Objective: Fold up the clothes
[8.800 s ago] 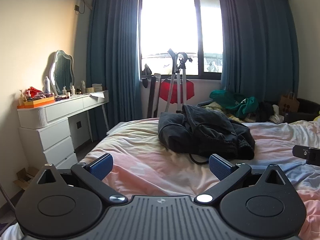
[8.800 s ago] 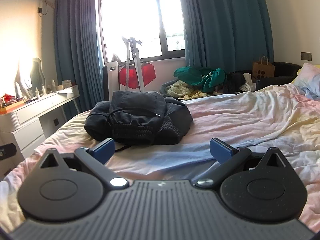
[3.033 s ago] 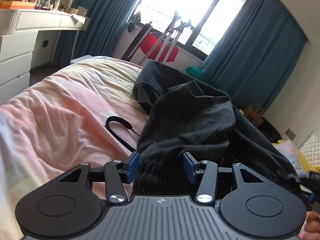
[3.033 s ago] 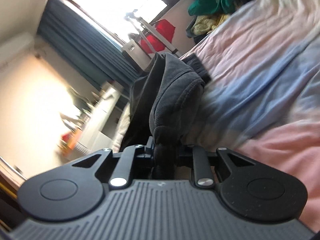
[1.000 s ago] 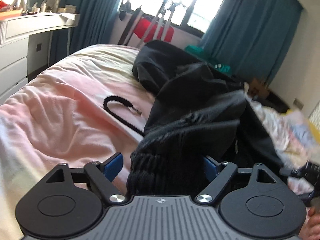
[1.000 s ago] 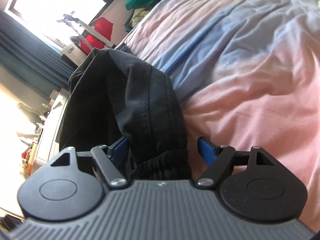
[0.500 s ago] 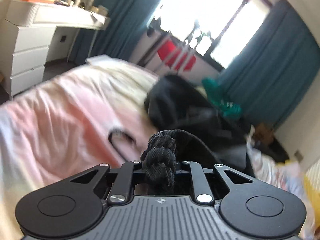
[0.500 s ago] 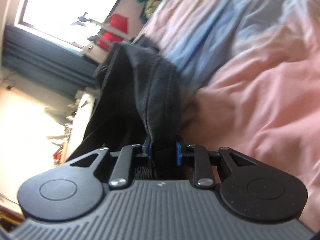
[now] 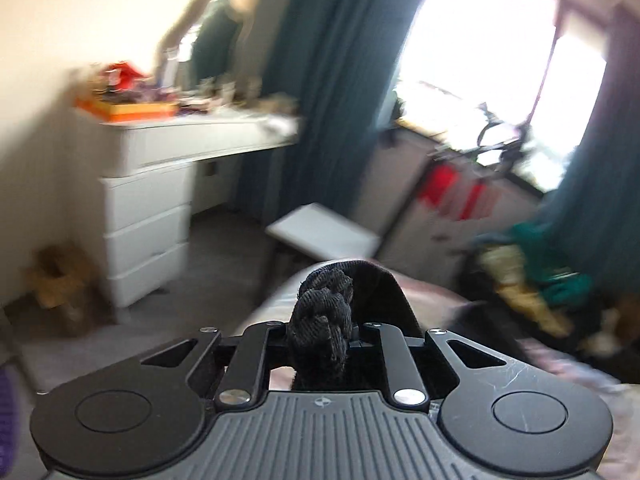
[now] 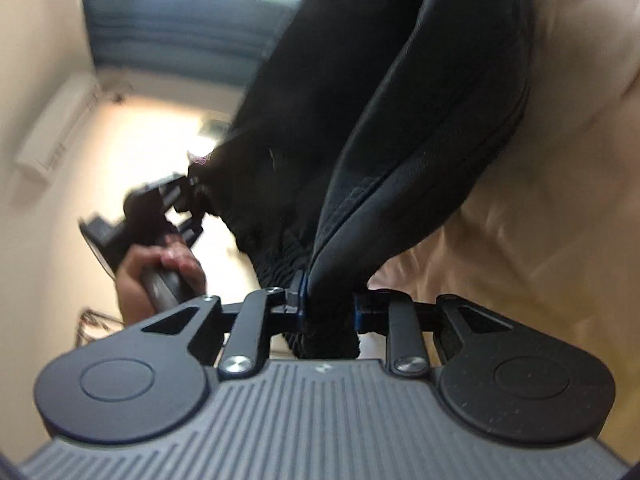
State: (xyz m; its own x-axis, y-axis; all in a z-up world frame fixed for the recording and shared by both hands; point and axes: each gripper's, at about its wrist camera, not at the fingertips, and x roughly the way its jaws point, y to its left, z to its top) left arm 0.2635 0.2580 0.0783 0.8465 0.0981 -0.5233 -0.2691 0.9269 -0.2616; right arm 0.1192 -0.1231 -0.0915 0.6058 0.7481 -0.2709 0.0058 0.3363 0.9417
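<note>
1. Your left gripper was clamped tight on a bunched edge of the black garment, raised above the bed.
2. Your right gripper pinched the garment's gathered band, the cloth hanging between both tools.

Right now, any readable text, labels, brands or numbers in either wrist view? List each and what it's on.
None readable.
Left claw body: only a small round mark, no lettering.
Right claw body: a similar small mark, no lettering.
Black garment: no visible tag or print.
Dresser top items: motion-blurred, any labels unreadable.
Air conditioner: blurred, no legible brand.
</note>
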